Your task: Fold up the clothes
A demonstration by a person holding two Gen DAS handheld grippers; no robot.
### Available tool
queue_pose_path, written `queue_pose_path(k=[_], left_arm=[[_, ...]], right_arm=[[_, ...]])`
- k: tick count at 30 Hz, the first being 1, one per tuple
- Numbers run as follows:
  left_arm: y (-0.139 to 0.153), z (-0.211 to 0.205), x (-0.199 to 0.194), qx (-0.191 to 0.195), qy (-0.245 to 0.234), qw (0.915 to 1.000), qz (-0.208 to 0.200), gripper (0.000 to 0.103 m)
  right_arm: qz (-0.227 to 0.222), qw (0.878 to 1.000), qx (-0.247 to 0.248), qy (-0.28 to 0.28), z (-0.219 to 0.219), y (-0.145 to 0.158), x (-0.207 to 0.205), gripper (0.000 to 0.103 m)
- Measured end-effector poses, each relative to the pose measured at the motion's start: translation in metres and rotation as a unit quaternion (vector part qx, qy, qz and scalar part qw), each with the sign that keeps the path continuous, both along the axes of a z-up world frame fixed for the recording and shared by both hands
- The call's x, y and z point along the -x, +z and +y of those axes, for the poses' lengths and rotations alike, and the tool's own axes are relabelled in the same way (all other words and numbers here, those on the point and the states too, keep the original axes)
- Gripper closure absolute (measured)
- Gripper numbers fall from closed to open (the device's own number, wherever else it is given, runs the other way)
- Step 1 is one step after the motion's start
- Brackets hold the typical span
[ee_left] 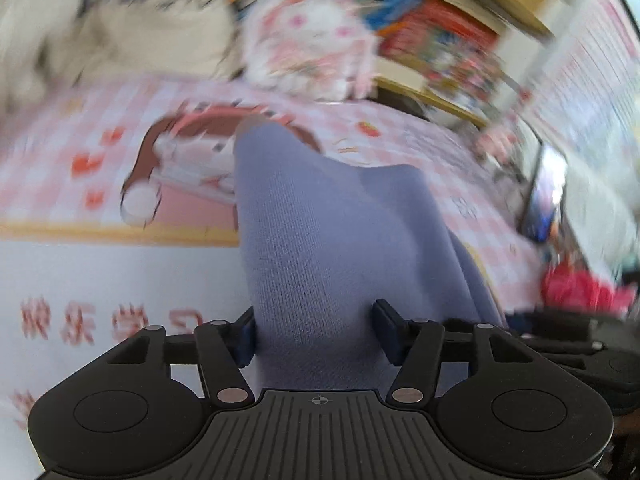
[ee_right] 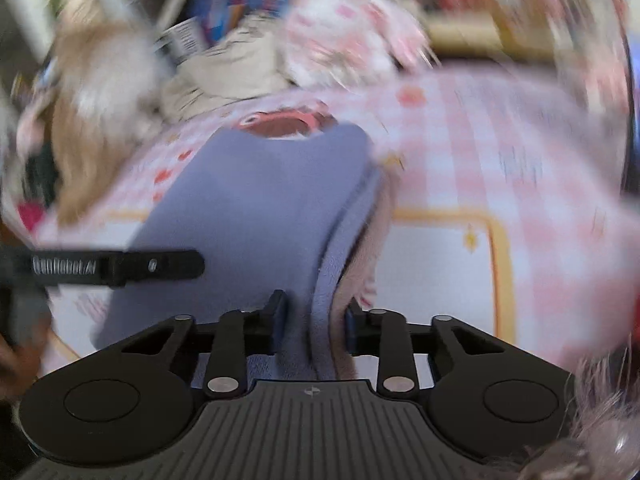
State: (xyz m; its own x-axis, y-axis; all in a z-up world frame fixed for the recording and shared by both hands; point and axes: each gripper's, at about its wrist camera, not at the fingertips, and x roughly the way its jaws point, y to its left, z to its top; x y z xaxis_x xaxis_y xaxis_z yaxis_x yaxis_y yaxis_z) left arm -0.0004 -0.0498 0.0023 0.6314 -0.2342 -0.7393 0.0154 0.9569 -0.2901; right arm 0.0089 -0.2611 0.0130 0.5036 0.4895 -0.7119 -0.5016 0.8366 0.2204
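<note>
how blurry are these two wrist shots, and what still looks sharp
Left wrist view: shelves and checked pink tablecloth smeared by motion; the knitted lilac garment weave and left claw stay crisp. Right wrist view: blur everywhere except the right claw; fisheye bends both.

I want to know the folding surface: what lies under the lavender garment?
Under the lavender garment lies a pink checked mat with a cartoon print, its brown and pink figure showing at the garment's far edge. What the print shows beneath the cloth is covered.

Knit garment point(ee_left: 320, 240) was plain lavender-blue. Mat point(ee_left: 60, 160) beneath showed pink-and-white check with red motifs, yellow border, white panel. Left gripper point(ee_left: 314, 334) was black, pads dark blue. Background bundle point(ee_left: 308, 40) was white with pink print.
</note>
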Motion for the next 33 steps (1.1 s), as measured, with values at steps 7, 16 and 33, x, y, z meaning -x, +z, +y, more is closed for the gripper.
queue_pose_path(k=[7, 16, 33], left_arm=[[-0.012, 0.027, -0.013, 0.064, 0.010, 0.9967, 0.049, 0.035], [-0.025, 0.030, -0.027, 0.107, 0.009, 0.9912, 0.077, 0.032], [-0.027, 0.031, -0.020, 0.103, 0.002, 0.9932, 0.056, 0.034]], right_arm=[[0.096, 0.991, -0.061, -0.071, -0.018, -0.008, -0.019, 0.060], [0.196, 0.962, -0.140, -0.125, -0.028, -0.020, -0.037, 0.063], [0.169, 0.971, -0.133, -0.106, -0.026, -0.021, -0.036, 0.053]])
